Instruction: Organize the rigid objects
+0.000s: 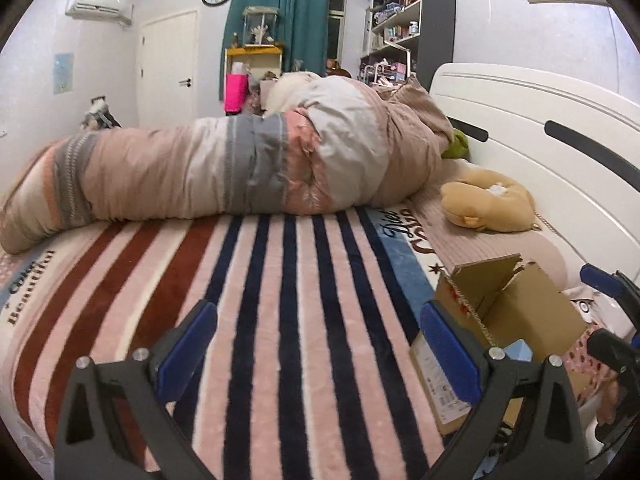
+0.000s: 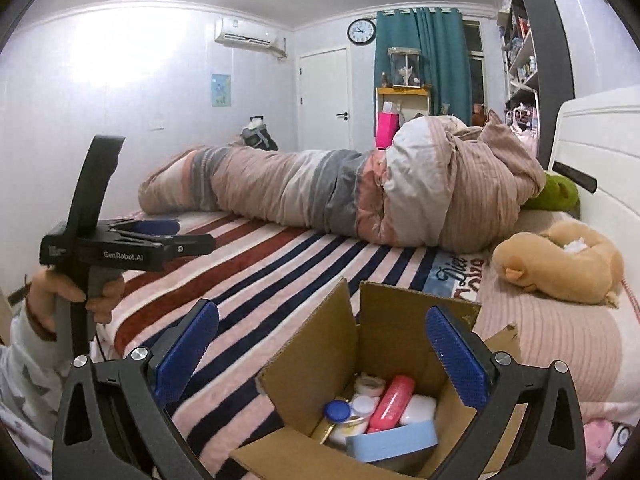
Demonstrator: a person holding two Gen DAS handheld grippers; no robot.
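Observation:
An open cardboard box (image 2: 384, 344) stands on the striped bed blanket (image 2: 256, 280). Inside it lie a pink case (image 2: 392, 402), a blue-capped jar (image 2: 337, 410), a light blue box (image 2: 394, 442) and white containers (image 2: 418, 408). My right gripper (image 2: 324, 356) is open and empty, held just above the box opening. My left gripper (image 1: 318, 346) is open and empty over the blanket (image 1: 280, 320), left of the box (image 1: 500, 328). It also shows from the side in the right wrist view (image 2: 160, 236), held by a hand. The right gripper (image 1: 612, 320) appears at the left wrist view's right edge.
A rolled quilt (image 1: 224, 168) lies across the bed's far side. A tan plush toy (image 2: 560, 264) and a green plush (image 2: 556, 192) lie near the white headboard (image 1: 540, 132). Shelves (image 1: 404, 20) and a pink bag (image 1: 236, 92) stand beyond the bed.

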